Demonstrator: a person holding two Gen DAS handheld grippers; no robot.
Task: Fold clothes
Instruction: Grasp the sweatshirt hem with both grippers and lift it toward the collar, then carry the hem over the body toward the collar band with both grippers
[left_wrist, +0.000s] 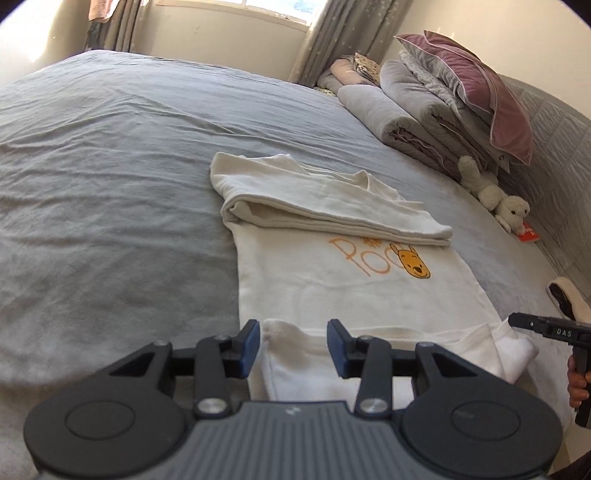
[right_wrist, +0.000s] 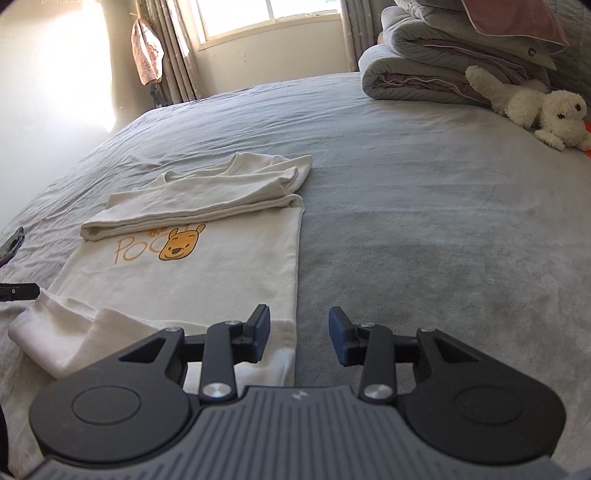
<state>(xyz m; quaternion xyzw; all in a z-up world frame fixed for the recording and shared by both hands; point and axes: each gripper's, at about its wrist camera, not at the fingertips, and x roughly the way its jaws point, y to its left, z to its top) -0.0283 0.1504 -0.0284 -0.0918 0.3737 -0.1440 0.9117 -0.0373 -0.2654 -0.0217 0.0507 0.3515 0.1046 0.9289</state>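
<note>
cream shirt (left_wrist: 351, 291) on bed, near hem under both parted claws

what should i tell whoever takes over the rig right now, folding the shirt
Left gripper: open, holding nothing, over the shirt's near left corner.
Right gripper: open, holding nothing, over the shirt's near right edge.
White shirt lies on the grey bed. Done: far end folded toward the print; near hem turned up.
Left: fold the rest over and tidy it, likely.
</note>
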